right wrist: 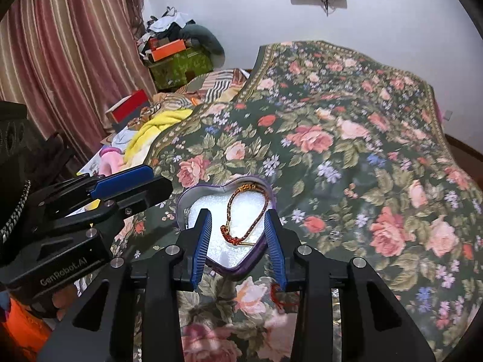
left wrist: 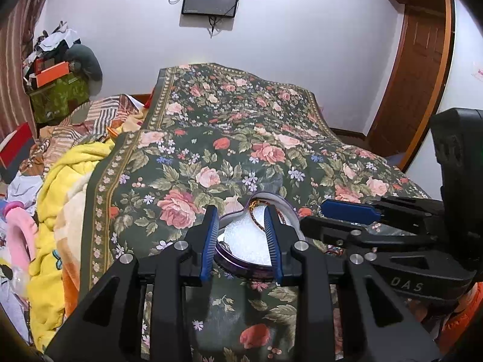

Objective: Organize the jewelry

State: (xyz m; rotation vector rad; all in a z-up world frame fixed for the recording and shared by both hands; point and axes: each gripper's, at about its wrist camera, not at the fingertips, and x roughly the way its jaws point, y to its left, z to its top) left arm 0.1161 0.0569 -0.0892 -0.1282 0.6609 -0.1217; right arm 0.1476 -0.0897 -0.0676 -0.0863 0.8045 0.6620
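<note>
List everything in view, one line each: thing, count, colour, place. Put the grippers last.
heart-shaped box: one, purple rim with white lining, on the bedspread
braided bracelet: one, red and gold, inside the box
red cord: one, on the bedspread by the box tip
bedspread: one, dark green floral, over the bed
yellow blanket: one, left of the bedspread
orange box: one, on the far pile
left gripper: black with blue pads, open
right gripper: black with blue pads, open

open left gripper (left wrist: 241,235) over heart tin (left wrist: 241,267), floral bedspread (left wrist: 229,138)
</note>
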